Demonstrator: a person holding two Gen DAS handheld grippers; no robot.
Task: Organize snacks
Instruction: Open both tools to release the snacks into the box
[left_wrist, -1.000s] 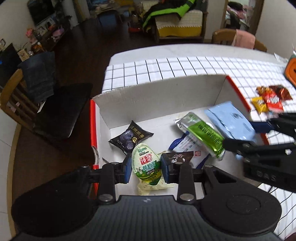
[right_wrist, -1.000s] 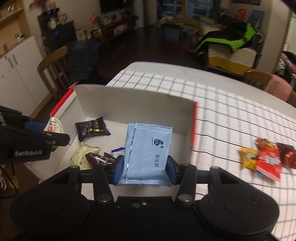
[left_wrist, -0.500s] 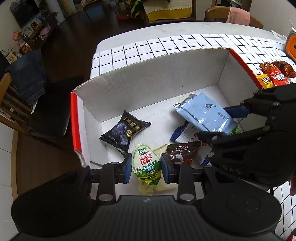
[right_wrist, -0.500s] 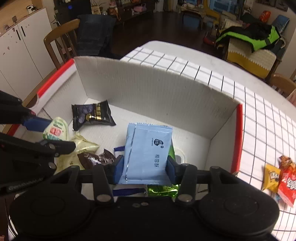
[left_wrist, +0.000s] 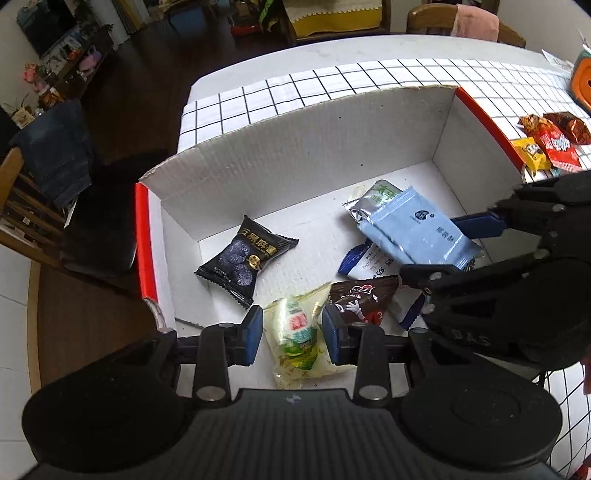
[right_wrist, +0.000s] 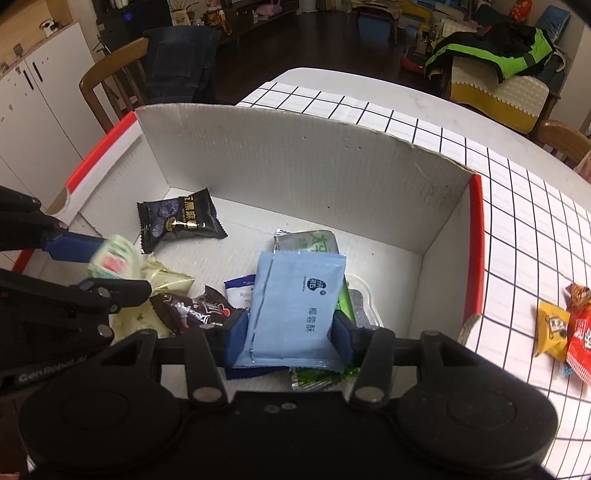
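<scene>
Dropping snacks into the white box (left_wrist: 303, 155): the left gripper (left_wrist: 291, 334) has its fingers parted around a green-white packet (left_wrist: 297, 332), while the right gripper (right_wrist: 288, 336) clamps a blue packet (right_wrist: 299, 310) low over the pile. Next, I judge, the right fingers must open.

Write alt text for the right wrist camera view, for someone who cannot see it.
The right gripper holds a light blue snack packet upright over a white cardboard box already holding several snacks, including a black packet. The left gripper, entering at left, has a pale green packet between its fingers.
</scene>
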